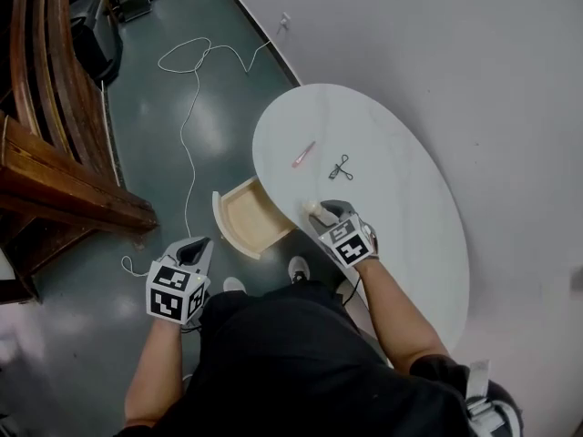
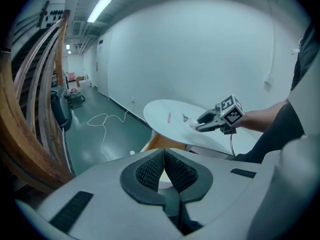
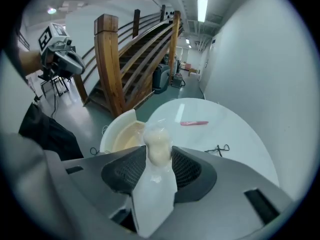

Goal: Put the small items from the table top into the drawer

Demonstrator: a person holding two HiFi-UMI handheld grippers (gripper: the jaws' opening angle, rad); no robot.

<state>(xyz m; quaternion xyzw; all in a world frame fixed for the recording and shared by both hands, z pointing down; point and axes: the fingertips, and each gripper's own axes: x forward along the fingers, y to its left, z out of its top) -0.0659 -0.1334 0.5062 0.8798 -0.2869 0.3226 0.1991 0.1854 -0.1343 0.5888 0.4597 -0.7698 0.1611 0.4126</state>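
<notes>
Open green floor (image 1: pixel 155 126) borders the oval white table (image 1: pixel 410 180). Right claw (image 1: pixel 326 211) grips a clear-wrapped cream lump (image 3: pixel 157 144) at its edge; left claw (image 2: pixel 164 159) closed.

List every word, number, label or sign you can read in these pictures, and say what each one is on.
No readable text in any view.
Left marker cube, on the left hand-held gripper: black-and-white squares only, no letters or digits.
Right marker cube, on the right hand-held gripper: the same.
Clear packet in that gripper's grip: no print shows.
Dark wall panel, left gripper view: too small to read.
</notes>
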